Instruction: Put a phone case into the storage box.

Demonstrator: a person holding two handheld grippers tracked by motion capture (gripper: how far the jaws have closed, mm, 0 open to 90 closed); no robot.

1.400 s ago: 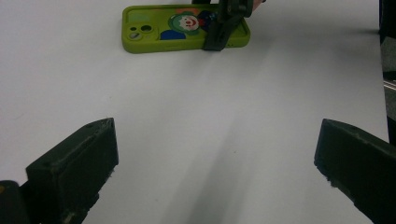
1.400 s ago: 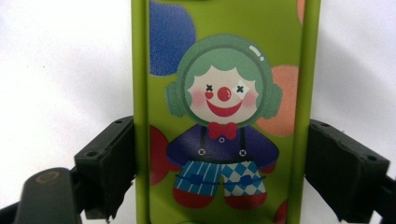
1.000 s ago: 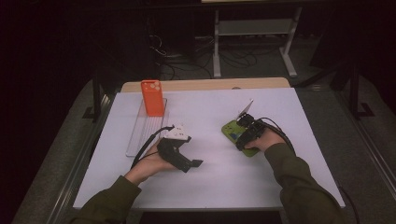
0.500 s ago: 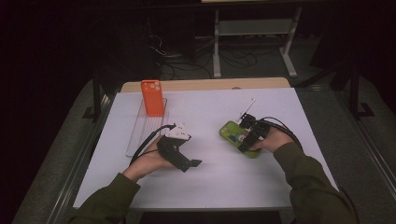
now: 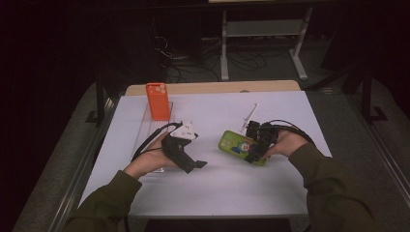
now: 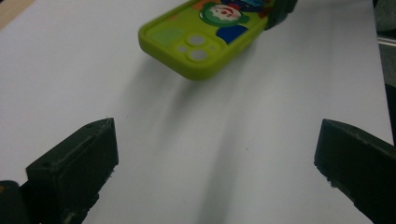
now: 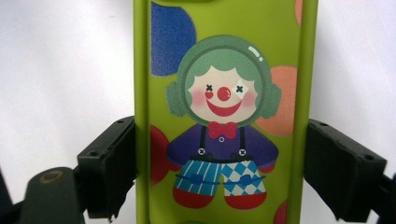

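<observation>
Here, right claw clamped around green clown phone case; left claw wide open, empty, nearby.

The right hand-held gripper grips a green phone case on the white table.

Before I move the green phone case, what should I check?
1. Right tongs shut on the green phone case: ok, jaws on both long edges.
2. Case's camera end raised off the white table: ok, shadow beneath it.
3. Left tongs open and empty: ok.
4. Table between left tongs and case free: ok.
5. Orange phone case apart from both tongs: ok.
6. Grip firmness: cannot tell.
</observation>
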